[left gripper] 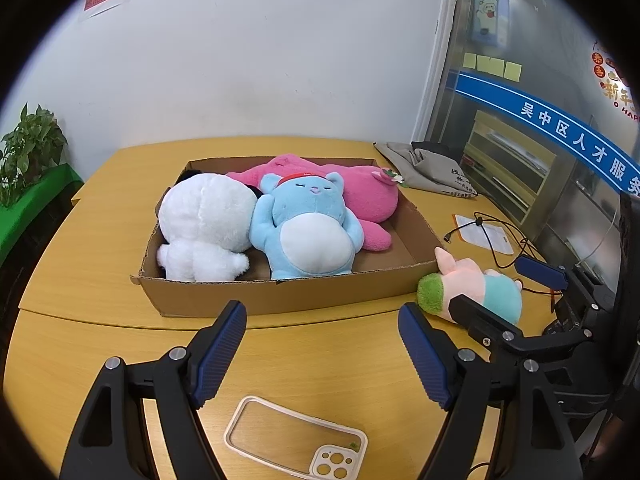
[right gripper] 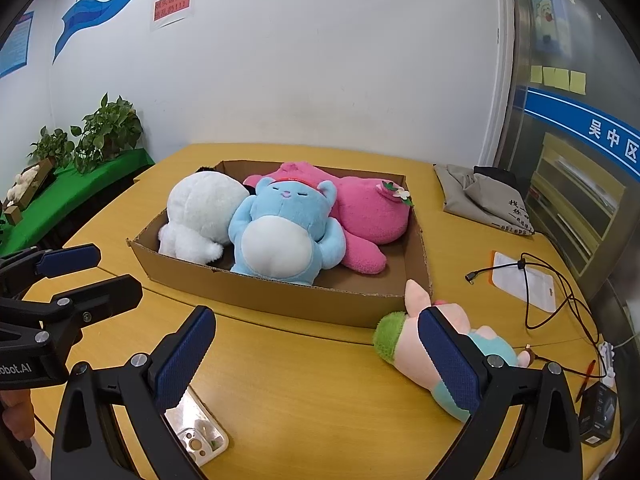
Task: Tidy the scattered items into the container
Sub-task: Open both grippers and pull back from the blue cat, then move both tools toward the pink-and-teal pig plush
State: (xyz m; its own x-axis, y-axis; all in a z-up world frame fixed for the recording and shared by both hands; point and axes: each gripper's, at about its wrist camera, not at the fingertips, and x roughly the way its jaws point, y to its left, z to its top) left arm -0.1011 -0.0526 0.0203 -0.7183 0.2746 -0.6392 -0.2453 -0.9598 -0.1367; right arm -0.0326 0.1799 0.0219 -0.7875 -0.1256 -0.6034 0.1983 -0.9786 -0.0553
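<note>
A yellow wooden worktop (left gripper: 120, 208) meets a white wall (left gripper: 240, 60) beside potted plants (right gripper: 108, 132). Three plush toys fill the cardboard box (left gripper: 280, 292); a pink-green plush (right gripper: 404, 340) lies just outside it, on the right. Both the left tool (left gripper: 322, 350) and right tool (right gripper: 316, 356) hover released, gripping nothing.

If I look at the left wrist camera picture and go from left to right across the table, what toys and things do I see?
white plush → blue plush → pink plush → grey cloth bag. The first three lie in the cardboard box; the bag lies beyond it on the table.
</note>
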